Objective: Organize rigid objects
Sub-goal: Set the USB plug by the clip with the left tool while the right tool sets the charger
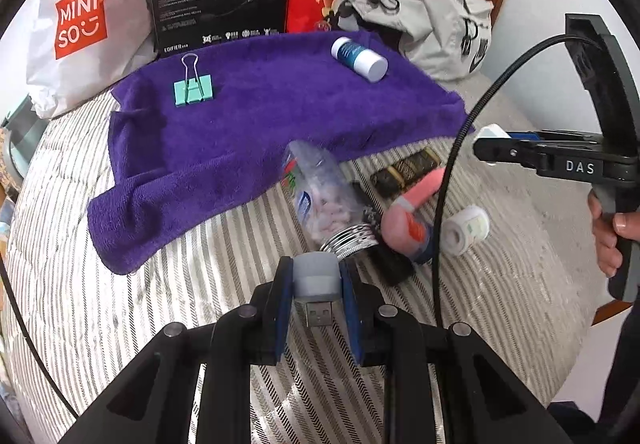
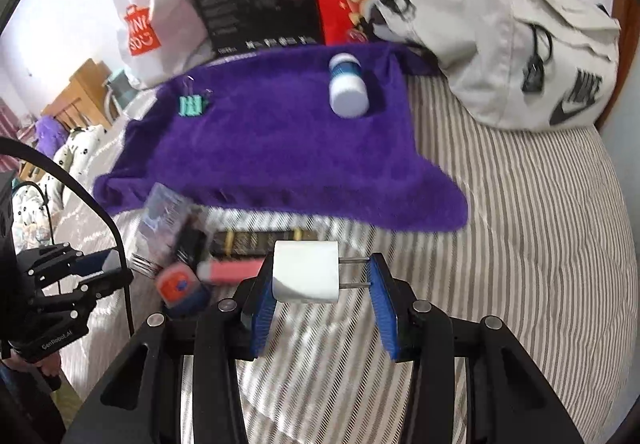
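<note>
On the striped bed cover (image 2: 520, 203), a purple towel (image 1: 248, 131) is spread, and two items are already laid on it: a teal binder clip (image 1: 193, 89) and a blue-and-white bottle (image 1: 359, 57) lying on its side. Just off the towel's near edge a loose heap is left: a clear jar (image 1: 324, 199) with a metal lid, a pink object (image 1: 416, 195), a dark patterned bar (image 1: 406, 171) and a small white roll (image 1: 466, 230).

The left gripper (image 1: 316, 284) is closed on a grey USB stick (image 1: 315, 276), the plug pointing back toward the camera; only the cap end is pinched. The right gripper (image 2: 320, 280) is set wide around a white charger plug (image 2: 306, 272): the left pad is against the body, while the right pad is met only by the prong tips, if at all, so it cannot be told whether a real grip is held.

Both items are judged to be bound for the towel. A slip is the main risk: the charger may pivot or drop if it is carried on its prongs, and the stick may be squeezed out of its shallow pinch. The black cable (image 1: 444, 203) hanging across the heap could snag the jar or roll it.
</note>
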`<state>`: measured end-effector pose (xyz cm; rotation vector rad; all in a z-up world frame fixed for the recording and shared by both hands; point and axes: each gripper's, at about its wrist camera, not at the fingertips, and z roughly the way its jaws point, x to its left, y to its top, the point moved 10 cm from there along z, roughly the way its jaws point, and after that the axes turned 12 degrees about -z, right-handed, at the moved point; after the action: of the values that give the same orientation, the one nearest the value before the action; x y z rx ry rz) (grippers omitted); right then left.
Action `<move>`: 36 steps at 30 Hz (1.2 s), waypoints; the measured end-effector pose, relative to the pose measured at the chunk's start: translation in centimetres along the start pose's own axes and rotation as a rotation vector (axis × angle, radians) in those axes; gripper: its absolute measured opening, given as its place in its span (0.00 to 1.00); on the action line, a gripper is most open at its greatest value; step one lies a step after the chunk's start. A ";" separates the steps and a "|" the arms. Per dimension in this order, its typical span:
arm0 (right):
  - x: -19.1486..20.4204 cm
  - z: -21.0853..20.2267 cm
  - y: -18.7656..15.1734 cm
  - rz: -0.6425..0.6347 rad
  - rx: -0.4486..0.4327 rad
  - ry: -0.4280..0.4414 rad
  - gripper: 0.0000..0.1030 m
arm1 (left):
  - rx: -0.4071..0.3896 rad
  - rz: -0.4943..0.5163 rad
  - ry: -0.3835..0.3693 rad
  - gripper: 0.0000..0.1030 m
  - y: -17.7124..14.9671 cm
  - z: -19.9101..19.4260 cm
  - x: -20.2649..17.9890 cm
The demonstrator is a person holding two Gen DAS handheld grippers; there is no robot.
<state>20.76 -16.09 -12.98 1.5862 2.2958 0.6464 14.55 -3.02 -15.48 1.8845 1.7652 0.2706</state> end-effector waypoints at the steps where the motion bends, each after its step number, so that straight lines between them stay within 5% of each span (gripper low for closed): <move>1: 0.3 -0.3 0.5 -0.009 -0.013 0.007 0.42 | -0.010 0.004 0.001 0.22 0.3 -0.4 -0.1; 18: 1.0 0.7 3.5 -0.034 -0.040 0.048 0.42 | -0.064 -0.049 -0.009 0.22 3.4 -2.6 2.5; 36: -3.3 7.3 8.4 -0.013 0.004 -0.013 0.42 | -0.125 -0.147 0.006 0.22 12.0 1.0 7.2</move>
<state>32.13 -15.15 -15.05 1.5709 2.2972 0.6269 26.29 3.75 -11.77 1.6598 1.8361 0.3234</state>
